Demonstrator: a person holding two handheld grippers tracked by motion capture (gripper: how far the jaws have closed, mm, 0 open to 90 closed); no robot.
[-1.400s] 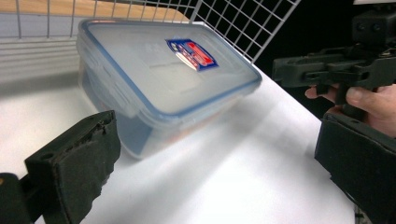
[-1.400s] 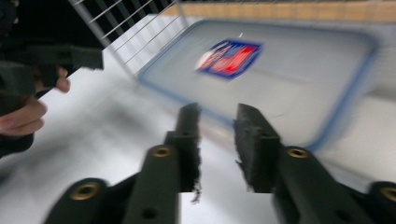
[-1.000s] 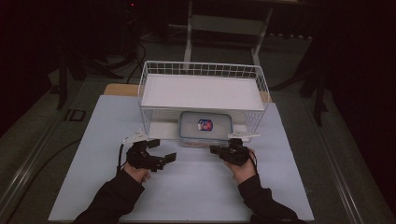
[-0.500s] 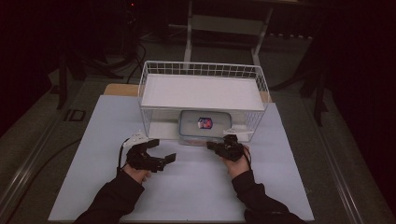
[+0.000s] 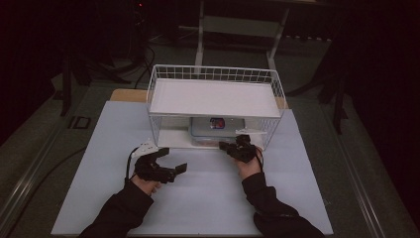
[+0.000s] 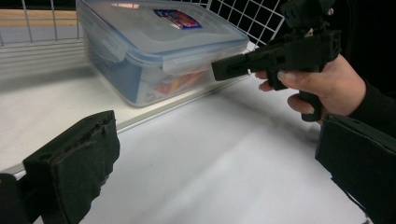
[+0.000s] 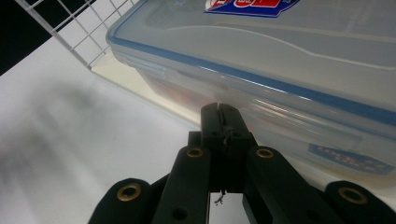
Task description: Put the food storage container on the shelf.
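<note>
A clear plastic container with a blue-rimmed lid and a red and blue label stands on the lower level of a white wire rack. My right gripper is shut with nothing between its jaws. Its closed tip points at the container's front wall, touching it or nearly so. The left gripper view shows that tip at the lid's front latch on the container. My left gripper rests open on the table left of the rack's front, its pads wide apart and holding nothing.
The rack's white upper shelf overhangs the container, and wire mesh walls close its sides. A pale mat covers the table. A wooden edge shows behind the rack, and dark floor with cables surrounds the table.
My right gripper has moved left and forward up to the container's front. The container now sits a little deeper under the shelf. The left gripper has stayed in place.
</note>
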